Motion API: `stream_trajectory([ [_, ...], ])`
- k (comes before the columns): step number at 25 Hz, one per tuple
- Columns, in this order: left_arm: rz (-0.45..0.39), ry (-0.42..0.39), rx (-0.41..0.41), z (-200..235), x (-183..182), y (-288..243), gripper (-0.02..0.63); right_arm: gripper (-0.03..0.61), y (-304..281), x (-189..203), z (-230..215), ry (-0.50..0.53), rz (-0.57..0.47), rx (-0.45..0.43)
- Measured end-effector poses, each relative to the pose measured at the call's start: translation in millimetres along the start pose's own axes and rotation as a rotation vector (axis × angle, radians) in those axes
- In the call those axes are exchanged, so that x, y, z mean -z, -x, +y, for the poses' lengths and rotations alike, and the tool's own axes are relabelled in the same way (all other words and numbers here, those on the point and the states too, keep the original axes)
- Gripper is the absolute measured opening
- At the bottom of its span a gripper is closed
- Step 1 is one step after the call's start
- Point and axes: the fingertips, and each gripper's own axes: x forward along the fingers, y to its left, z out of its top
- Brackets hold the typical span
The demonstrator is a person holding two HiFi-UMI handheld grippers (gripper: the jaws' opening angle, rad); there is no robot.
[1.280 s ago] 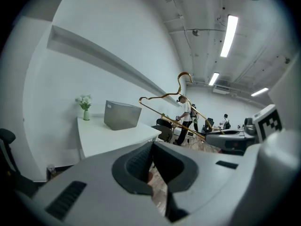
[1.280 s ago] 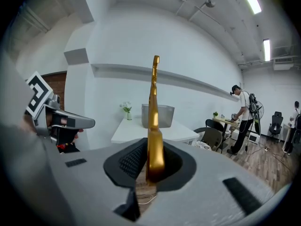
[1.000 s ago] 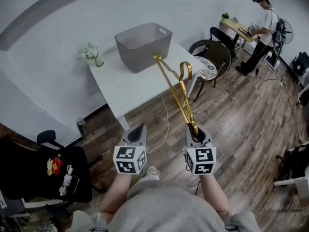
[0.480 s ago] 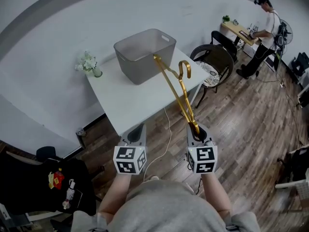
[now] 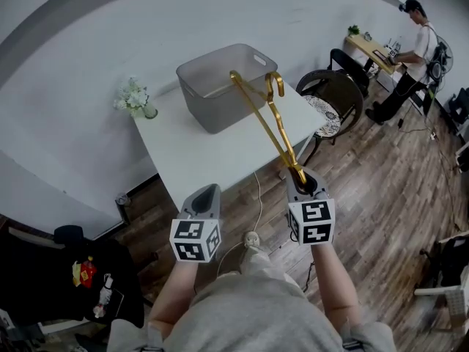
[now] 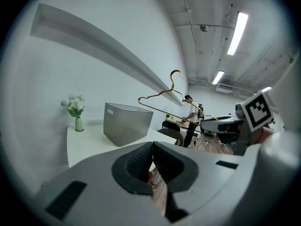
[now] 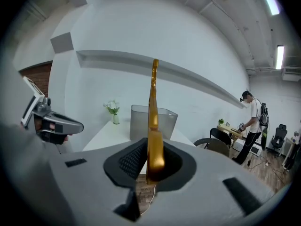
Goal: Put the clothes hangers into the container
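Your right gripper (image 5: 303, 183) is clamped on one end of the gold hanger (image 5: 287, 155), which slants up above the table's (image 5: 212, 160) right edge toward the grey container (image 5: 216, 101) at the far edge. Your left gripper (image 5: 207, 196) hangs empty; only its own view shows the jaws pressed together.

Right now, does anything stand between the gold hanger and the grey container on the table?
Nothing visible does. The gold hanger, gripped in the right gripper, points at the grey container across bare white table; the flower vase stands off to the left.
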Motion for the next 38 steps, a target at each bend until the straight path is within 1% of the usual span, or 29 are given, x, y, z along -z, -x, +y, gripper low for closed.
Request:
stream_trajectory([
  [8, -0.008, 0.019, -0.057, 27.2, -17.1, -52.7, 0.008, 0.052, -76.6, -33.8, -27.7, 0.049, 0.018, -0.052],
  [13, -0.017, 0.022, -0.084, 34.6, -35.3, -82.9, 0.008, 0.052, -120.5, -50.5, -50.2, 0.091, 0.053, -0.081],
  [18, -0.021, 0.028, -0.110, 44.0, -45.8, -109.8, 0.008, 0.052, -161.6, -68.4, -64.8, 0.138, 0.091, -0.112],
  [24, -0.033, 0.033, -0.137, 50.2, -56.1, -133.9, 0.008, 0.052, -201.9, -90.4, -72.1, 0.193, 0.107, -0.151],
  [27, -0.035, 0.035, -0.149, 52.2, -58.9, -143.2, 0.008, 0.048, -218.4, -101.4, -74.3, 0.205, 0.104, -0.165],
  [29, -0.035, 0.037, -0.157, 54.1, -60.2, -148.4, 0.008, 0.003, -228.5, -110.0, -77.0, 0.207, 0.090, -0.158],
  [32, -0.036, 0.039, -0.165, 56.7, -62.0, -154.0, 0.008, 0.003, -242.2, -119.7, -79.4, 0.224, 0.080, -0.146],
  [38, -0.033, 0.044, -0.180, 61.0, -61.9, -161.2, 0.008, 0.003, -264.1, -122.4, -71.8, 0.195, 0.089, -0.195],
])
